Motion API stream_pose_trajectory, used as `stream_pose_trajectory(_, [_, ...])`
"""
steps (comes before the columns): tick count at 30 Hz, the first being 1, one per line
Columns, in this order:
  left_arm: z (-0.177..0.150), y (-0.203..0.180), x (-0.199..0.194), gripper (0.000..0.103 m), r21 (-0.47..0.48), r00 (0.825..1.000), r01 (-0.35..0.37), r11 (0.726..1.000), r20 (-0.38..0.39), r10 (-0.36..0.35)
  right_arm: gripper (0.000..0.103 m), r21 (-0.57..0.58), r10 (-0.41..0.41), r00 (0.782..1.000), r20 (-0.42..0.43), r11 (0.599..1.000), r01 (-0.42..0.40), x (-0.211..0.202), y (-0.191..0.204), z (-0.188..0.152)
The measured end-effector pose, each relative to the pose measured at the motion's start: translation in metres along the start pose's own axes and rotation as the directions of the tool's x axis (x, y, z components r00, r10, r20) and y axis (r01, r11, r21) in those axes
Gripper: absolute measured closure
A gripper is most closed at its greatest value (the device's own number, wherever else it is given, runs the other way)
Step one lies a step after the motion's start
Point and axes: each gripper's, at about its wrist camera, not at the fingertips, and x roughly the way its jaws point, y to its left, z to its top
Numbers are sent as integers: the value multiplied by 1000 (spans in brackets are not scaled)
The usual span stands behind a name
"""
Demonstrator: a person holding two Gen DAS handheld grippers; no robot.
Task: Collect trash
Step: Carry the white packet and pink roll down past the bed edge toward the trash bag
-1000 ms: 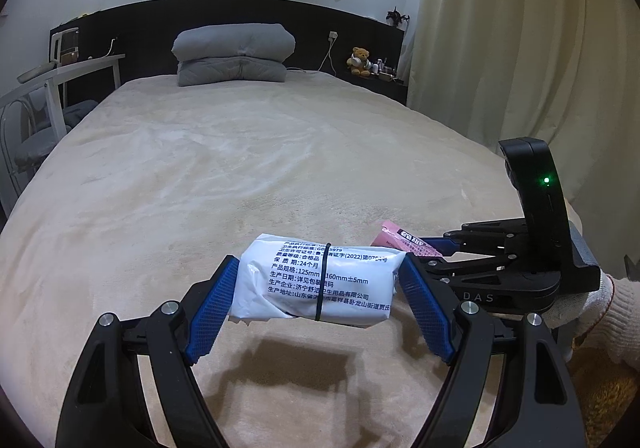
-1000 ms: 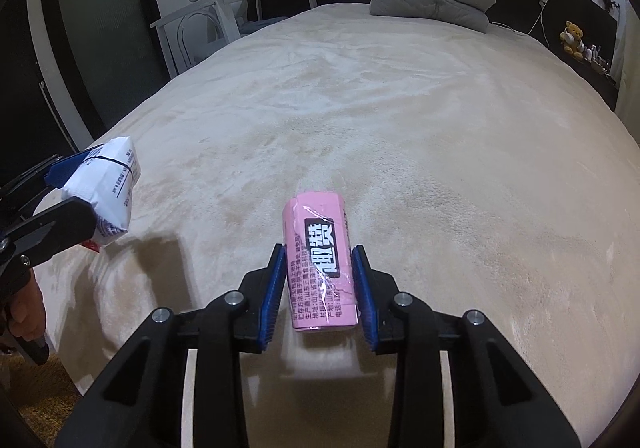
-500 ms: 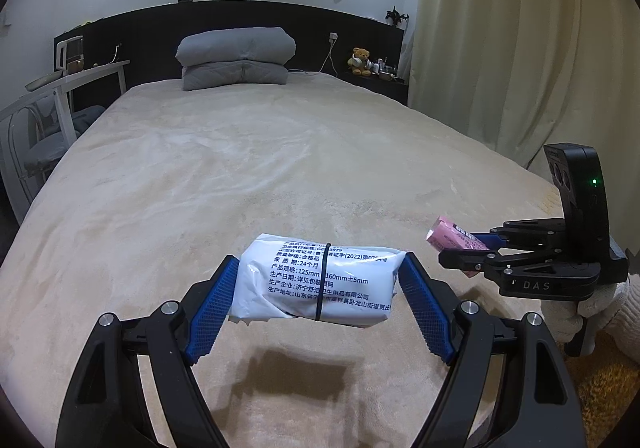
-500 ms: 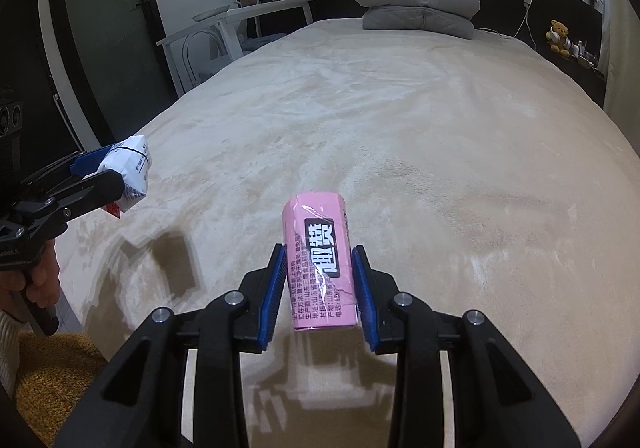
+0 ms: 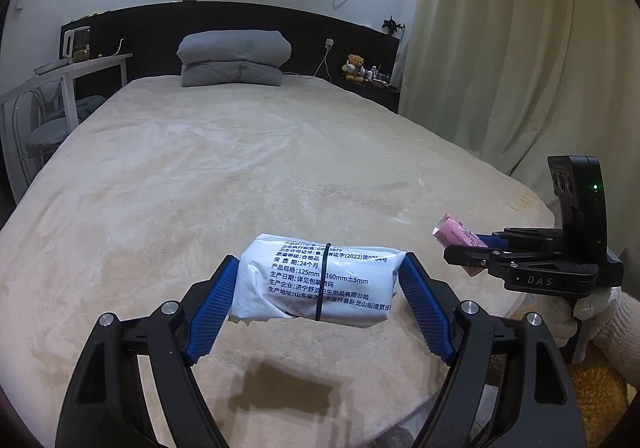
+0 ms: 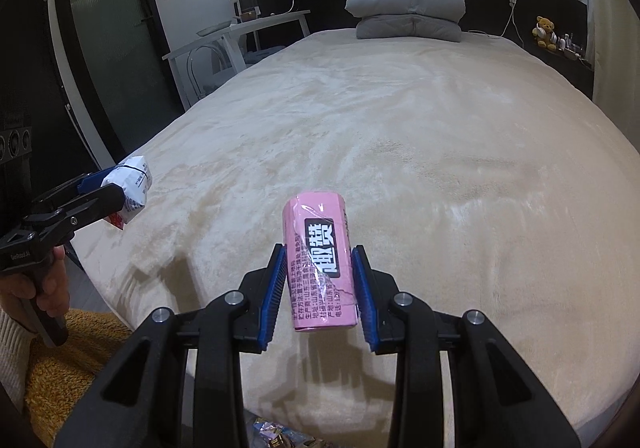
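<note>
My left gripper (image 5: 316, 288) is shut on a white printed tissue packet (image 5: 316, 282) with a black band round it, held crosswise above the foot of the bed (image 5: 240, 176). My right gripper (image 6: 320, 280) is shut on a pink box (image 6: 322, 264) with black lettering, held lengthwise above the bed's near end. In the left wrist view the right gripper (image 5: 464, 248) shows at the right with the pink box (image 5: 452, 230) sticking out of it. The right wrist view has the left gripper (image 6: 116, 192) at the left edge, with the white packet (image 6: 132, 188) in it.
Grey folded bedding (image 5: 234, 56) lies at the dark headboard. A white desk and chair (image 5: 52, 96) stand left of the bed, cream curtains (image 5: 520, 48) to its right. A teddy bear (image 5: 354, 66) sits on the far side shelf. Yellow carpet (image 6: 68, 360) and some wrappers (image 6: 276, 436) lie below the bed's foot.
Both grippers have drawn back from the bed toward its foot and risen a little, each keeping its grip. In the left wrist view the right gripper has slid away to the right.
</note>
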Motion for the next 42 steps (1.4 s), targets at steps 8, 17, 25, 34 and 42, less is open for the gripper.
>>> stream_pose_trajectory(8, [-20, -26, -22, 24, -13, 1000, 26, 1000, 16, -26, 69, 16, 5, 1000, 19, 1000, -5, -32, 8, -31])
stream_pose_trajectory(17, [-46, -49, -45, 24, -36, 999, 47, 998, 29, -46, 68, 26, 21, 999, 29, 999, -22, -61, 17, -62])
stream_pose_trajectory(25, [-69, -65, -57, 24, -61, 998, 60, 996, 20, -59, 68, 33, 45, 999, 28, 998, -46, -78, 27, -87])
stream_pose_trajectory(34, [-90, -76, -62, 24, -100, 995, 98, 990, -17, -100, 68, 47, 82, 997, -1, 996, -82, -82, 33, -102])
stream_pose_trajectory(42, [-107, -83, -50, 24, -121, 987, 120, 985, -89, -131, 68, 42, 108, 991, -83, 994, -105, -71, 41, -116])
